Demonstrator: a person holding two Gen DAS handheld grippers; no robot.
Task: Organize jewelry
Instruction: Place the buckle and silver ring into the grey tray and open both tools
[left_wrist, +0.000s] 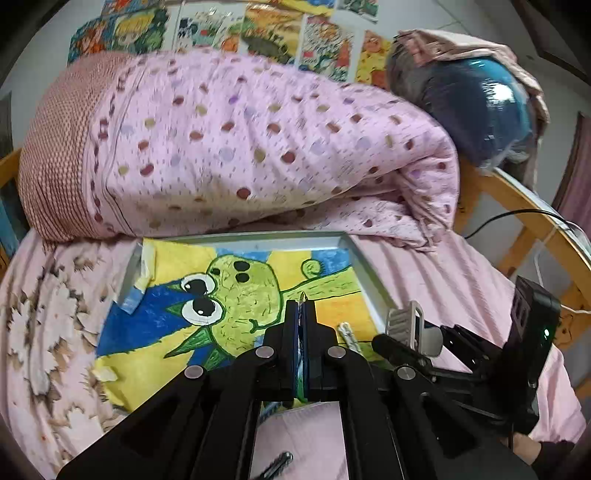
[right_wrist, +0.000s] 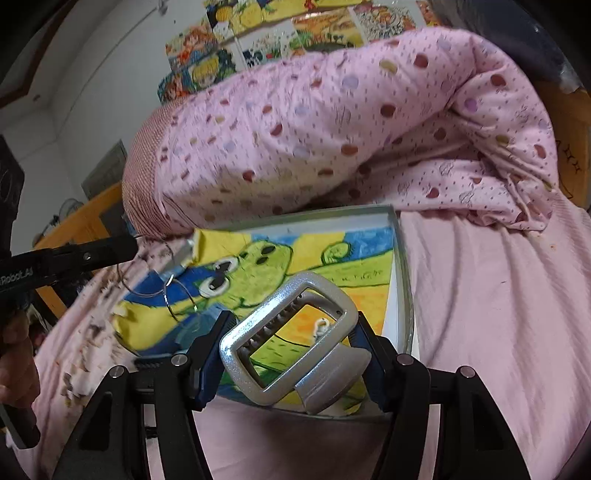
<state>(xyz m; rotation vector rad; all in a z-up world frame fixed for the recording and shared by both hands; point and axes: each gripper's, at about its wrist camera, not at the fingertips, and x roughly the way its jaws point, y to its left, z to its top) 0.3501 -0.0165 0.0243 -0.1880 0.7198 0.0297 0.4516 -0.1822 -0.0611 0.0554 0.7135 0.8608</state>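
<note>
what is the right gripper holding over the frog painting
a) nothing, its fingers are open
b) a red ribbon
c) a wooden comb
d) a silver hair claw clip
d: the right gripper is shut on the silver hair claw clip, its rectangular glittery frame and teeth pressed between the blue pads, above the frog painting.

Left claw (left_wrist: 302, 310) pinched shut — over frog painting (left_wrist: 236, 295).

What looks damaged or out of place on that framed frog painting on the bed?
The colourful frog painting looks torn at its upper left corner, where the paper edge curls away from the grey frame. A small white clip lies loose on it.
</note>
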